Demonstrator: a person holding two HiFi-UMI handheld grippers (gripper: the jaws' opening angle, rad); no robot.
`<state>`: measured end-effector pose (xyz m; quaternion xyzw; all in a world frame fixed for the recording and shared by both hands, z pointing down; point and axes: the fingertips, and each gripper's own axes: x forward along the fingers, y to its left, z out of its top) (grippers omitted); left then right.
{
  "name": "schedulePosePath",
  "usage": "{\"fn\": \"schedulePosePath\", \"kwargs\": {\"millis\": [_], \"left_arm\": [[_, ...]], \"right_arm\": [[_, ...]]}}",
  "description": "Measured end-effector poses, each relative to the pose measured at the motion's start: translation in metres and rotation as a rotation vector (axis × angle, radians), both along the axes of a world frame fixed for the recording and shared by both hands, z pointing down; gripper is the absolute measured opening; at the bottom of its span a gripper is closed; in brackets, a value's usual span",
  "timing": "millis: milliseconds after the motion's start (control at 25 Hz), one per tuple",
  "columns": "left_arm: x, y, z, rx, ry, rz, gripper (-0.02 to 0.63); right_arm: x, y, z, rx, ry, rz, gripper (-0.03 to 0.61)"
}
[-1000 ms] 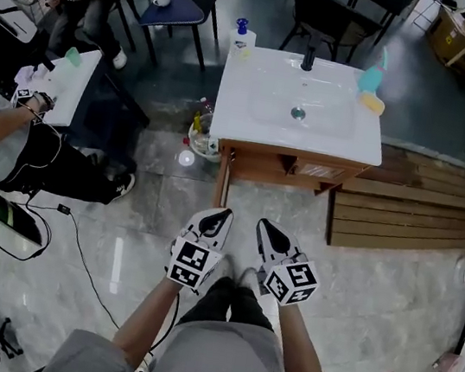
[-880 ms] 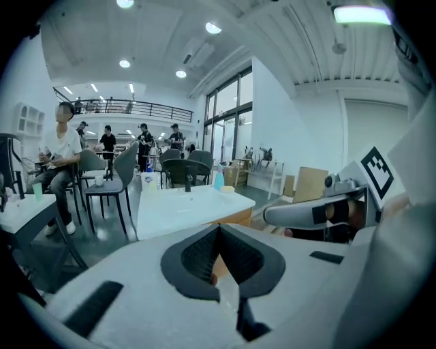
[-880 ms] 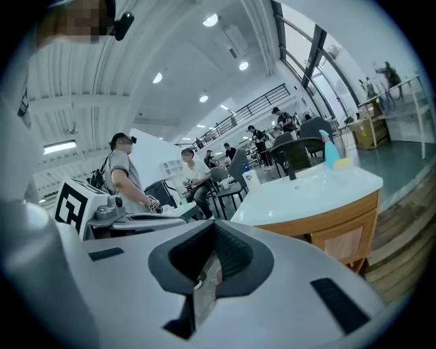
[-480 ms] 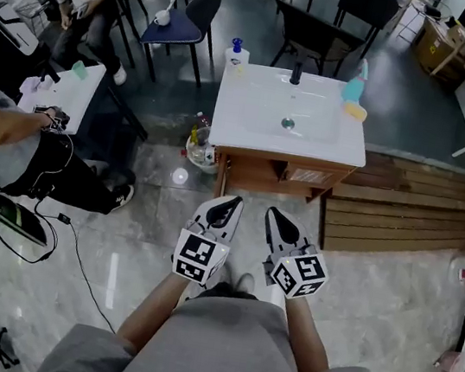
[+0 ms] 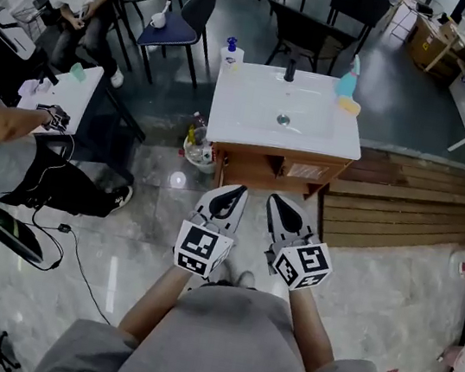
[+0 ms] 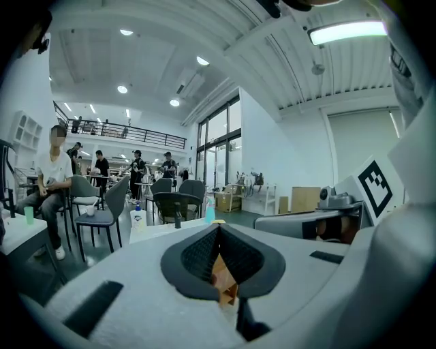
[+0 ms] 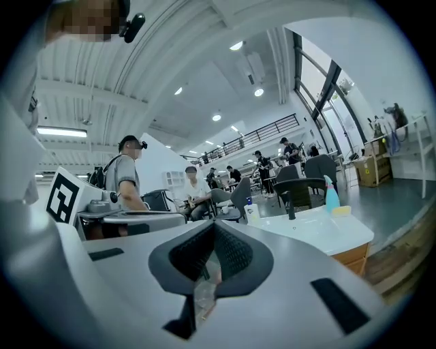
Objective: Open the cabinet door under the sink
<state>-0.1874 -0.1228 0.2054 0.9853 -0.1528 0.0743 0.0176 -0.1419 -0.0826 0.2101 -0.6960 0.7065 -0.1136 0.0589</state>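
A white sink top rests on a wooden cabinet whose front faces me in the head view. My left gripper and right gripper are held side by side just short of that front, tips pointing at it. Both are shut with nothing between the jaws. In the left gripper view the left gripper has its tips together, and a sliver of the wooden cabinet shows behind them. The right gripper view has the right gripper closed likewise, with the sink top off to its right.
On the sink stand a black faucet, a soap bottle, a blue spray bottle and a yellow sponge. Bottles and a bowl sit on the floor left of the cabinet. Wooden planks lie right. Seated people and a cable are left.
Both grippers have moved forward toward the cabinet front, and the sink has shifted a little left in the head view. The jaws stayed shut.
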Motion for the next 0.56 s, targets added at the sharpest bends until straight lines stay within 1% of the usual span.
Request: {"fn": "schedulePosePath", "kwargs": {"millis": [560], "left_arm": [[-0.013, 0.005, -0.006, 0.017, 0.010, -0.009, 0.008]], "right_arm": [[-0.009, 0.005, -0.009, 0.018, 0.029, -0.018, 0.009]]}}
